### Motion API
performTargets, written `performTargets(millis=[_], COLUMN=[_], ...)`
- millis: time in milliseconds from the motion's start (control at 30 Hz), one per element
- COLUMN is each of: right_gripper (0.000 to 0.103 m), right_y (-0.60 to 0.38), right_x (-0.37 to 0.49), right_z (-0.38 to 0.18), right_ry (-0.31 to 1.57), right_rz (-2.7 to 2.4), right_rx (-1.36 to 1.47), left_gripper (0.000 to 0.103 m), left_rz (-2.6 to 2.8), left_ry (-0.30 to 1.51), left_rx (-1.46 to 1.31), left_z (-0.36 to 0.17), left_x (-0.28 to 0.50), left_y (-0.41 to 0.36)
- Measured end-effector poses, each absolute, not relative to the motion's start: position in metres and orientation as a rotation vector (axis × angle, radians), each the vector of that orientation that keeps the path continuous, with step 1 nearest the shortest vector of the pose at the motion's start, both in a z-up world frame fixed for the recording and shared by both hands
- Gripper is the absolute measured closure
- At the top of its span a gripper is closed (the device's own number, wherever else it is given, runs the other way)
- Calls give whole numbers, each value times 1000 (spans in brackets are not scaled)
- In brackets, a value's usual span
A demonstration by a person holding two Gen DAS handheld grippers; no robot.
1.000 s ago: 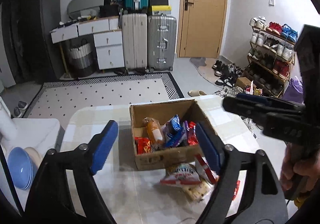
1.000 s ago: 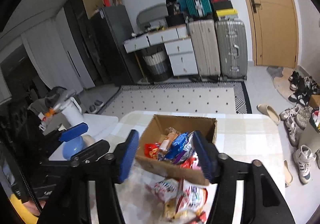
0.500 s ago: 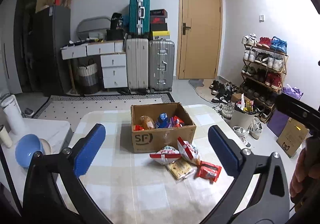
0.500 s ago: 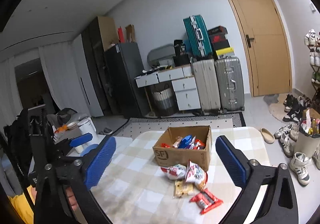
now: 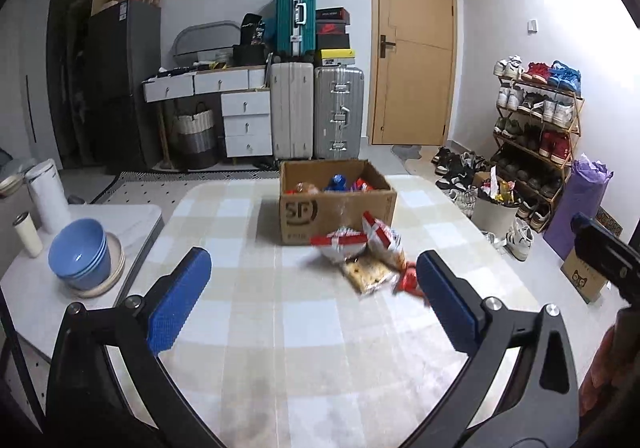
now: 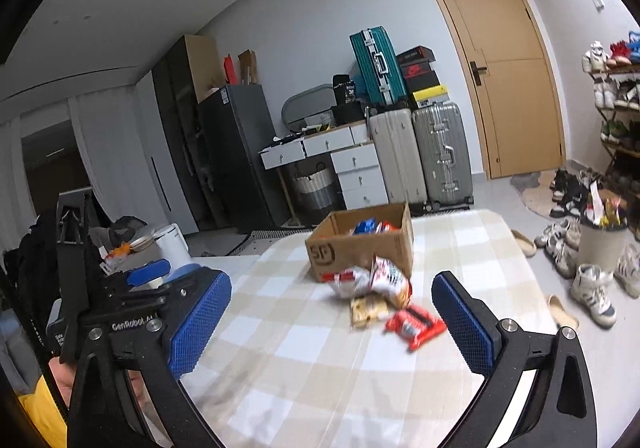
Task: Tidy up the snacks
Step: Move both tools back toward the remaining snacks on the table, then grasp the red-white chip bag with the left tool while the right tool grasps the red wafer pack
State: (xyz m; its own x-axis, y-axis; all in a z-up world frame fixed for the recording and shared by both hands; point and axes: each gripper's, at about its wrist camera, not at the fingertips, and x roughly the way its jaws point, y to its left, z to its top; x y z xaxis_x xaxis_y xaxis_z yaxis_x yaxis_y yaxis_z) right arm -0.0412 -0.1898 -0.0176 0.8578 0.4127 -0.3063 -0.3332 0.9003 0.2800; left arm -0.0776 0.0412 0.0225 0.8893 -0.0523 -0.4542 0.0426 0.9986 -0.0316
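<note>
Both sets of fingers are spread wide and carry nothing; between the blue pads of the left gripper (image 5: 314, 300) there is only the checked cloth of the bench (image 5: 248, 328), and the same holds for the right gripper (image 6: 332, 324).

The loose snacks lie ahead of both, well apart from the pads, in a small heap just in front of the cardboard box (image 5: 336, 203); seen from the left fingers (image 5: 180, 300) the heap sits forward and to the right, close along the line of the right-hand pad; seen from the right fingers (image 6: 464, 324) it sits forward and near the middle of the gap, a little to the right of centre.

The red wrapper (image 6: 416, 324) is the nearest piece to the right-hand pad of the right gripper, and its long axis runs slantwise across the gap, so a straight forward reach should bracket it across its narrow side; behind it lie the pale cracker packet (image 6: 368, 310) and two red-and-white bags (image 6: 372, 280) leaning against the box front.

By my judgement the right gripper has the better line on the heap, while the left one would have to swing to its right first; the box already holds several packets and stands beyond the heap, so whatever is picked goes forward and up over its near wall.
</note>
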Motion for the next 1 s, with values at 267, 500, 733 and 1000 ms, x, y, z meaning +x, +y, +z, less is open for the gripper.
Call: performTargets(millis=[267,500,733,1000], right_gripper=[1,1,1,1], right_y=[-182,-183,-184,-189], right_x=[-22,-4,7,30], right_z=[-50,-65,-72,-95], right_ry=[453,481,503,570], right_rz=[358,370,376,349], right_rx=[196,193,202,201], left_gripper=[1,1,1,1], left_rz=[-44,-65,-77,-82], left_ry=[533,599,652,685], left_rx=[-45,-63,-63,-68], left_z=[-17,-43,-62,-82], left_x=[-68,-26,16,39], left_y=[50,45,40,39])
